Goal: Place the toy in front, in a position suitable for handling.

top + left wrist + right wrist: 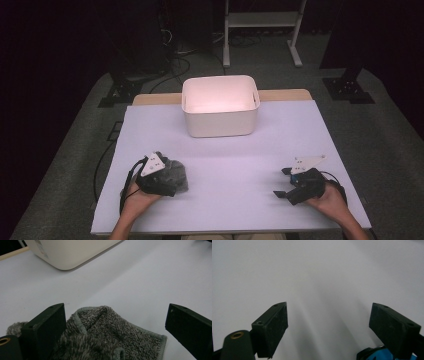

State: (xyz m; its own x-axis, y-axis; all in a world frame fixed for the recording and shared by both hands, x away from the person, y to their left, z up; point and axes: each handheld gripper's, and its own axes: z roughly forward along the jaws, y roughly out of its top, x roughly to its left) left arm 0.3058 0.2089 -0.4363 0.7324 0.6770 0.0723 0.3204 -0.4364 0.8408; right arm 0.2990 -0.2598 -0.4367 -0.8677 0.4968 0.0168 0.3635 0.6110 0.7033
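A crumpled grey towel (176, 173) lies on the white table near the front left. My left gripper (167, 176) hovers right at it, open, its two black jaws spread wide on either side of the towel (110, 337) in the left gripper view. A white rectangular bin (220, 106) stands at the middle back of the table, and its corner (65, 252) appears beyond the towel. My right gripper (283, 183) rests low at the front right, open, with bare table between its jaws (327, 322).
The table (240, 165) has a wooden back edge behind the bin. A white metal frame (262, 30) and cables stand on the dark floor beyond. Hands hold both grippers from the front edge.
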